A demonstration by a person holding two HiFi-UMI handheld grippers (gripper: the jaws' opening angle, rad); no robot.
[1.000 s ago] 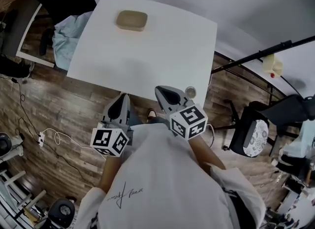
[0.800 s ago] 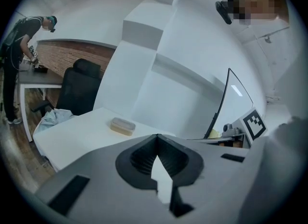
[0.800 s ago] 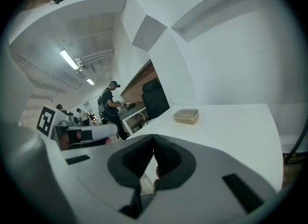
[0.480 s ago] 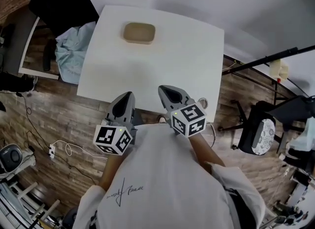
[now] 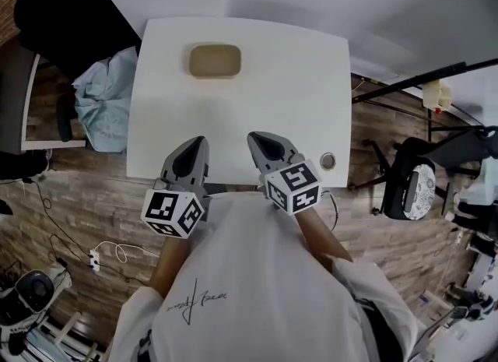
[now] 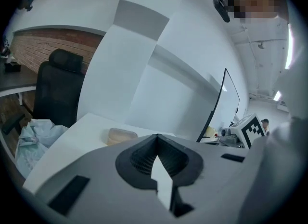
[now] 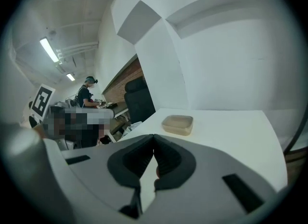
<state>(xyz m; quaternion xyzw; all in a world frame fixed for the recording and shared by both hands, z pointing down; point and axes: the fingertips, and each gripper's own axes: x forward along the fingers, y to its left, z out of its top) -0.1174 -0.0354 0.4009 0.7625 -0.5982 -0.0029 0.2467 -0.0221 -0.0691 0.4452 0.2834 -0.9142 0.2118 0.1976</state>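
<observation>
1. The box [image 5: 215,61], shallow and tan with rounded corners, lies flat on the far half of the desk [image 5: 311,80], a little left of the middle. Nothing touches it and nothing lies near it.
2. Both claws hang over the near edge of the desk, well apart from the box. The left claw [image 5: 193,146] and the right claw [image 5: 261,142] sit side by side with their tips pointing across the top towards it.
3. The left claw [image 6: 156,143] is closed, its jaws meeting at the tips with nothing between them. In the left gripper view the box [image 6: 122,135] shows beyond the tips, a bit to the left.
4. The right claw [image 7: 154,141] is closed the same way and is just as empty. In the right gripper view the box [image 7: 178,124] sits ahead and slightly to the right.
5. From how things lie, I judge this to be the very start. The box is not reached, not gripped and not lifted, and with both claws closed there is no opening to take it.
6. Further out, a small round fitting [image 5: 327,161] sits in the desk's near right corner. A black chair [image 5: 62,10] and a pale blue cloth [image 5: 105,92] stand off the desk's left side, on the wooden floor [image 5: 78,197].
</observation>
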